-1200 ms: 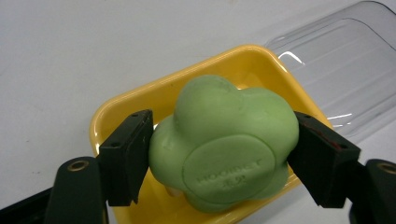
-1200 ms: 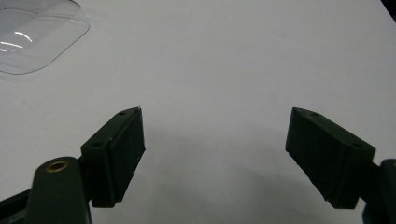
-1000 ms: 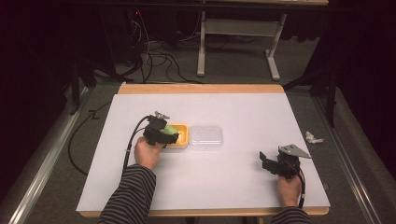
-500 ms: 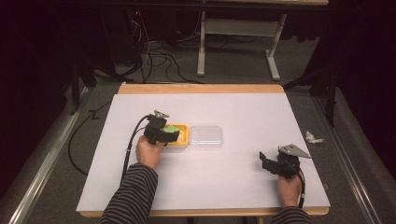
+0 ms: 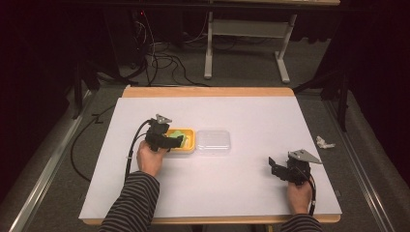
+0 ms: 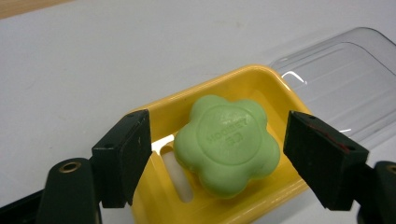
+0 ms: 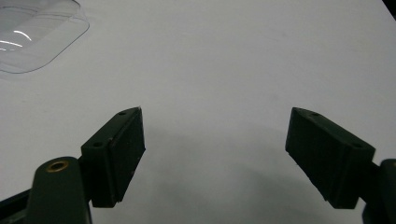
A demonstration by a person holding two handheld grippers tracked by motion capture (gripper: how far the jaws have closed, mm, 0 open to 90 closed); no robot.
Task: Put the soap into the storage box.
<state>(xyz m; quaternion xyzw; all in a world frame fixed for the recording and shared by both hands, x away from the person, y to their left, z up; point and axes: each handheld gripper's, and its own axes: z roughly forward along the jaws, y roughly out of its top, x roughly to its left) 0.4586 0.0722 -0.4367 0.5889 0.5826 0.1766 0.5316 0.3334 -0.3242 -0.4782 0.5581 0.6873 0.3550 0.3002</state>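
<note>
A green flower-shaped soap point(image 6: 227, 144) lies in a yellow soap dish point(image 6: 254, 86) on the white worktop point(image 5: 251, 116), left of the middle. A clear plastic lid point(image 5: 213, 141) lies flat just beside the dish, on the side toward the right edge. The left tool point(image 6: 217, 156) is over the dish with its jaws spread wide, one on each side of the soap — not touching it. The right tool point(image 5: 276, 166) is well apart, near the front right corner, low over bare worktop — its jaws are spread wide too, holding nothing.
</note>
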